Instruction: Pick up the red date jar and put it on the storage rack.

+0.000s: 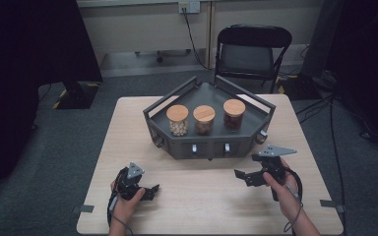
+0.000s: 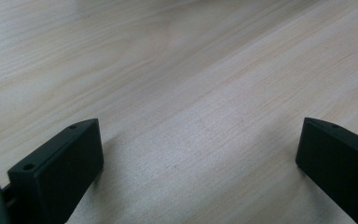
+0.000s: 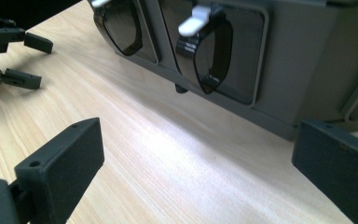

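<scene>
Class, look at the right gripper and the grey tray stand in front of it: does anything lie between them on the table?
Nothing visible does. Bare table lies between the open right gripper and the tray stand.

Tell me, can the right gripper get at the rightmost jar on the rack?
Probably yes: the right gripper is open and empty, the rightmost jar stands nearest it, and only the rack's low front rail lies between, so reach over it.
</scene>
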### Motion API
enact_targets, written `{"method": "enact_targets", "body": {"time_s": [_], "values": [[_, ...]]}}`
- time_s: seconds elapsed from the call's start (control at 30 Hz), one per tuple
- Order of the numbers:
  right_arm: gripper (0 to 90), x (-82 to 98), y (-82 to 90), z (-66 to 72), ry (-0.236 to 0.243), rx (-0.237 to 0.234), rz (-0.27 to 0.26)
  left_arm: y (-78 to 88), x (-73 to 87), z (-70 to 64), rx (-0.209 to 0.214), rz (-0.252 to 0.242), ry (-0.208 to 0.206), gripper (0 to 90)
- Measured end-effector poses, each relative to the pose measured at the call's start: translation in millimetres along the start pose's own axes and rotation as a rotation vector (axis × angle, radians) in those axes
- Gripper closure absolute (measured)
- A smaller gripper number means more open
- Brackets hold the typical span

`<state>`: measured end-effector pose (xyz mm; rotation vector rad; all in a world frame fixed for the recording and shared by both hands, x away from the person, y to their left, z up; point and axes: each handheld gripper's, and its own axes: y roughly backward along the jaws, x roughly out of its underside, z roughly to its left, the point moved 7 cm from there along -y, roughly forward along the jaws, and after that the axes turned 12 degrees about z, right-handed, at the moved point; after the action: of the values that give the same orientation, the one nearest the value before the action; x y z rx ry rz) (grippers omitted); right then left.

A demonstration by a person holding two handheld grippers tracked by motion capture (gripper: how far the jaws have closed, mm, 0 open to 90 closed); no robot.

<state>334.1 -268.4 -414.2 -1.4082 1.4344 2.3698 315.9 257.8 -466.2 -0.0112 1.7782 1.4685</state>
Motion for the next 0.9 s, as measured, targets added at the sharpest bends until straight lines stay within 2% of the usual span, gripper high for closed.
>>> {"method": "enact_targets", "body": {"time_s": [0.3,0.53,0.7,0.9], "values": [[1.5,18.9,-10.6,-4.7,-0.026,-0.011,0.029,0.0,0.0,0.0,0.000,0.000,0.000,0.2],[1.5,31.3,-18.4,-5.6,-0.026,0.018,0.057,0.0,0.0,0.0,0.000,0.000,0.000,0.2],[1.6,35.3,-24.9,-3.6,-0.006,0.055,0.099,0.0,0.0,0.0,0.000,0.000,0.000,0.2],[1.7,36.7,-28.7,-1.0,0.014,0.066,0.118,0.0,0.0,-0.2,-0.001,0.000,0.000,0.3]]}}
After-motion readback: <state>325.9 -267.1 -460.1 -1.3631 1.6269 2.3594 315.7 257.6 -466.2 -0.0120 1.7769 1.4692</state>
